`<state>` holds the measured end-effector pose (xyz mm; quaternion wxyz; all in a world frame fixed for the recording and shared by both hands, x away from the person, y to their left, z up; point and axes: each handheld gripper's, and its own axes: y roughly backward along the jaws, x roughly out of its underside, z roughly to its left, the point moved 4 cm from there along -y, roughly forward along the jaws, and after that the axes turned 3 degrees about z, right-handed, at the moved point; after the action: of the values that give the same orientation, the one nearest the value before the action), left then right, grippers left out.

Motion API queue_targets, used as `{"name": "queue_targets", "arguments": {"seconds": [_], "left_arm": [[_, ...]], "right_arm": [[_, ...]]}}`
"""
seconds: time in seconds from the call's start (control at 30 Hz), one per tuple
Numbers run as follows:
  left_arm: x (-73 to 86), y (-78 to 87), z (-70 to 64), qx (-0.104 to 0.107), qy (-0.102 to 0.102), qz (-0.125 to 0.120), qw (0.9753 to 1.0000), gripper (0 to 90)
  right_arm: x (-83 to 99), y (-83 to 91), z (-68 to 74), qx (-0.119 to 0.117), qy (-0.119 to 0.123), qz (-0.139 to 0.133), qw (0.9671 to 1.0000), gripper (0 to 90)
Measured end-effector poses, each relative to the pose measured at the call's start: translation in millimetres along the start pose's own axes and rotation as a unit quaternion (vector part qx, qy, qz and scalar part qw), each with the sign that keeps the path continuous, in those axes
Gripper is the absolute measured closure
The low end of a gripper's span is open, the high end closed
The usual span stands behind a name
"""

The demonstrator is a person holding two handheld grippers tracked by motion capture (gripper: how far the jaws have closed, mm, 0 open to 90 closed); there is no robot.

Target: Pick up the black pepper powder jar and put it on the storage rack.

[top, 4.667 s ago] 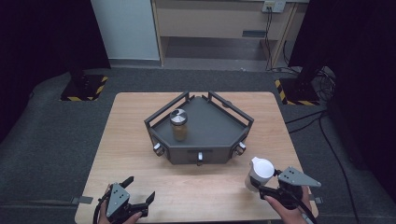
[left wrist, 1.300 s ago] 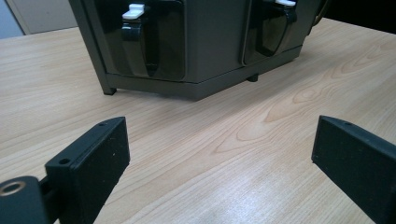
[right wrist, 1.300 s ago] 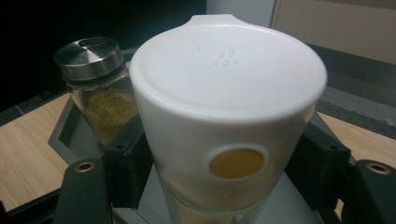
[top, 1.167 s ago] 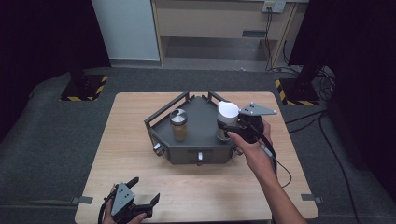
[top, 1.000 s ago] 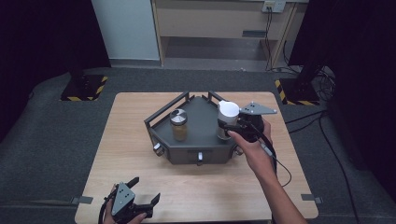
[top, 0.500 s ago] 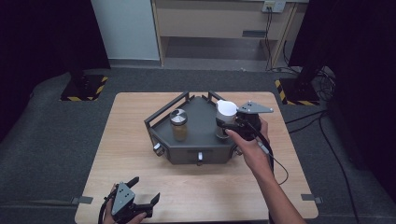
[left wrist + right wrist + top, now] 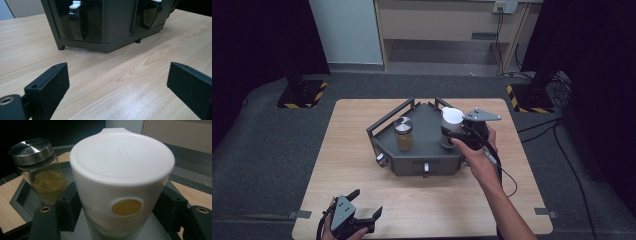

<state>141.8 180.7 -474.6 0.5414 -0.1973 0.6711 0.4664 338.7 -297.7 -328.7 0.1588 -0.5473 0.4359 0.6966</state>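
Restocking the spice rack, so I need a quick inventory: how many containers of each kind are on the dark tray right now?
White-capped jar, in the right hand-held gripper: 1
Metal-lidded glass spice jar: 1
Total on the tray: 2

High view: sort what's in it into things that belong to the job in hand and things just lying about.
In the job:
right tongs, shut on the white-lidded jar
dark rack beneath the jar
spice jar standing on the rack

Just there:
left tongs, open and idle near the table edge
wall cabinet
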Motion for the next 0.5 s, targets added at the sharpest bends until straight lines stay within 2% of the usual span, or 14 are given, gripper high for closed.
{"name": "queue_targets", "arguments": {"seconds": [0.5], "left_arm": [[0.0,0.6,-0.4,0.002,-0.003,0.001,1.0000,3.3]], "right_arm": [[2.4,-2.4,-1.1,0.000,-0.001,0.000,1.0000,30.9]]}}
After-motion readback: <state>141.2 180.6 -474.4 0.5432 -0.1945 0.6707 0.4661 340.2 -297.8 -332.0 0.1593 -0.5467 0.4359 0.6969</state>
